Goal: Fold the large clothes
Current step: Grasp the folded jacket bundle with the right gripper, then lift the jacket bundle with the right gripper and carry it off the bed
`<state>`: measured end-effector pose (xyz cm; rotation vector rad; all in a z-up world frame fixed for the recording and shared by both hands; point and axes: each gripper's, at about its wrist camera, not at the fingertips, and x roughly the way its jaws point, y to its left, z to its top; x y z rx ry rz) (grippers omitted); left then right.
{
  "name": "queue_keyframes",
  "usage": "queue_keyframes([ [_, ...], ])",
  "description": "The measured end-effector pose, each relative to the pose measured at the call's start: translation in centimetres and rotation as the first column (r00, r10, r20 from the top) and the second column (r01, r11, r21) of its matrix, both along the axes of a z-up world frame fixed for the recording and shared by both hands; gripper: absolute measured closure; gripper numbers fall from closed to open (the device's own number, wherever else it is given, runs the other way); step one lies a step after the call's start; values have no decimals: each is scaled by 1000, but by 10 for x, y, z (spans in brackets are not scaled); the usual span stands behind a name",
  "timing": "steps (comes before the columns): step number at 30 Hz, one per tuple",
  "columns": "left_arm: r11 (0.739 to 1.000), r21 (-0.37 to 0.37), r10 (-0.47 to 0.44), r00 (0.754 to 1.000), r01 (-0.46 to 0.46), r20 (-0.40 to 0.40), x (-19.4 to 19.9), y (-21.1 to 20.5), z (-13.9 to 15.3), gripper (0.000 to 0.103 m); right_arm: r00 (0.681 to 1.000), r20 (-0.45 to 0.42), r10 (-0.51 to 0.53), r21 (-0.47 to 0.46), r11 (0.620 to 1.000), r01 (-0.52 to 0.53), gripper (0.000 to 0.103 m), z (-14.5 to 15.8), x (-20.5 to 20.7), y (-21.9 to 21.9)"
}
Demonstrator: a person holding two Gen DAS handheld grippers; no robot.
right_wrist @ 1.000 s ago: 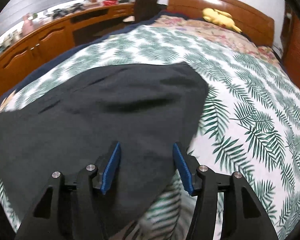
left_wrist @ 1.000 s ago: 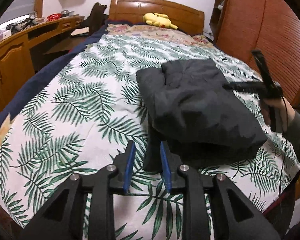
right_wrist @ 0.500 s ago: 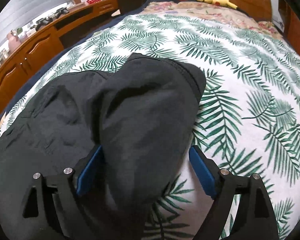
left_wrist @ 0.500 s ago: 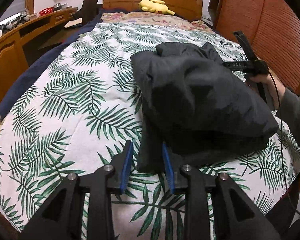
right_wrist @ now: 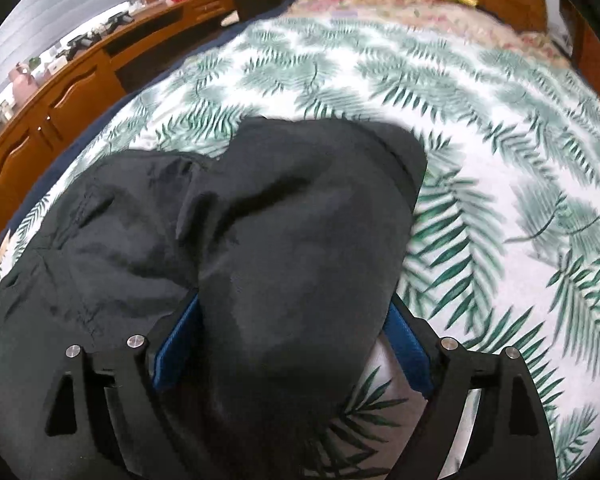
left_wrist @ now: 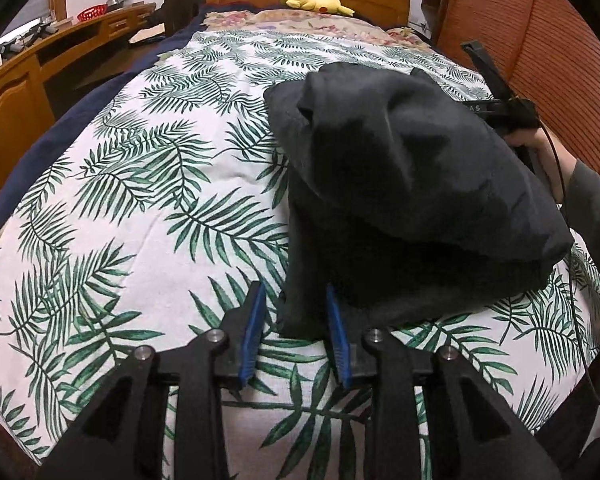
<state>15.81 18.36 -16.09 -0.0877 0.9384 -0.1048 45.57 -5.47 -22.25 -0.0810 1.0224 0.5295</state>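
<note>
Laying the folded dark garment (left_wrist: 400, 184) down: my right gripper (right_wrist: 296, 340) has just spread wide around it, my left gripper (left_wrist: 296, 320) seemingly unclamped beside its corner; next, withdraw and smooth.

Both grippers are angled down at the dark garment (left_wrist: 400, 184), which works as the landmark here. The left gripper (left_wrist: 294, 314) sits at its near corner with the 2 blue pads (left_wrist: 252, 332) only a little apart, and the corner of fabric reaches in between them; hard to tell if they actually pinch it. The right gripper (right_wrist: 296, 344) has its jaws spread wide, having just been opening, with a thick fold draped between them. From the left wrist view, the right hand (left_wrist: 540, 152) in a grey sleeve (left_wrist: 592, 208) grips its handle just beside the garment's far side.
</note>
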Motion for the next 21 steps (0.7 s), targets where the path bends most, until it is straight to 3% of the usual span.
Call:
queue_keyframes([
  [2,1000,-28,5,1000,-6,-8,1,2,-3,74,1000,-6,-3,10,1000,3,17,-5,-2,1],
  [7,997,-78,-8,1000,6,-22,3,3,-11,74,1000,-18,13,53,999,-12,38,-1,-8,0],
  [11,993,-118,-9,1000,7,-12,0,6,-10,91,999,27,19,31,999,-19,52,11,-18,-1],
  [15,990,-140,3,998,5,57,-11,8,6,97,995,98,16,33,999,-19,62,25,-31,-3],
  [21,988,-153,10,982,19,187,-33,2,53,100,986,164,28,37,999,-35,67,52,-54,2],
])
